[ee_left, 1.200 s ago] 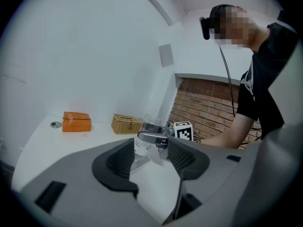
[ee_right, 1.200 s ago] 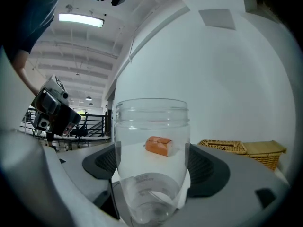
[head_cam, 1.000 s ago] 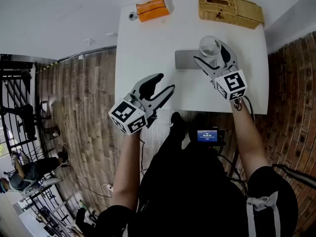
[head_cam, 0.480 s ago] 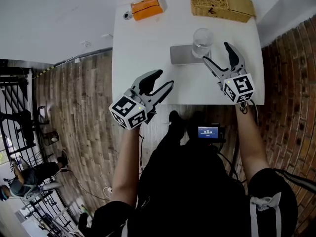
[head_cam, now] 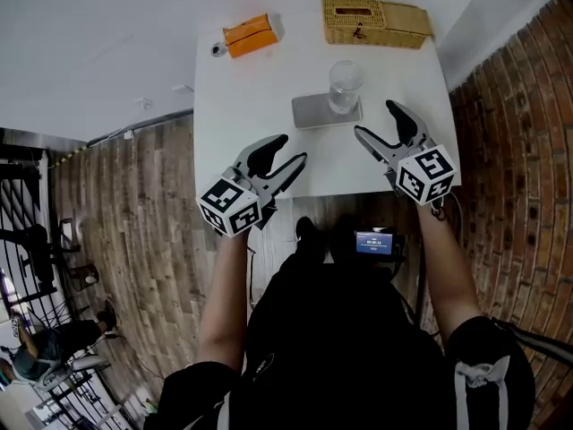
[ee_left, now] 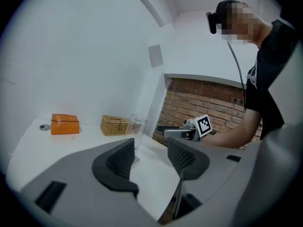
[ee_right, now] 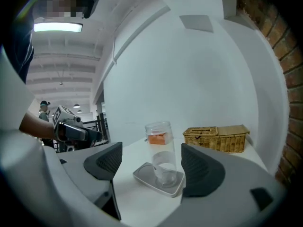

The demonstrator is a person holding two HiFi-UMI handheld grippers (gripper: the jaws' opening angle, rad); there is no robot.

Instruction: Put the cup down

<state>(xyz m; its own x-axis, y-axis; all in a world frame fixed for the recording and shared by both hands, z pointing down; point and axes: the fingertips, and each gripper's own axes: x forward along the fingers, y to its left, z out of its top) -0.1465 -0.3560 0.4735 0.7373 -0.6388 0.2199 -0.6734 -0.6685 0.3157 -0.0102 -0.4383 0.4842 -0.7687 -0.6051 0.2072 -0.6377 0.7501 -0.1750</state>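
Note:
A clear glass cup (head_cam: 345, 86) stands upright on a flat grey tray (head_cam: 313, 112) on the white table (head_cam: 260, 97). My right gripper (head_cam: 380, 122) hovers a short way nearer than the cup, to its right. Its jaws are wide but closing, with nothing between them. In the right gripper view the cup (ee_right: 161, 150) and tray (ee_right: 144, 176) lie ahead of the right gripper (ee_right: 151, 163), apart from its pads. My left gripper (head_cam: 288, 150) is open and empty over the table's near edge. In its own view the left gripper (ee_left: 150, 156) faces the cup (ee_left: 136, 126).
An orange pouch (head_cam: 248, 34) and a small round object (head_cam: 218, 49) lie at the table's far left. A wicker basket (head_cam: 376, 21) sits at the far right. A brick wall (head_cam: 519, 106) borders the right side, with wood floor (head_cam: 134, 195) on the left.
One second ago the cup stood between my right gripper's jaws. That gripper has drawn back toward me, leaving the cup standing alone on the tray. The left gripper has barely moved.

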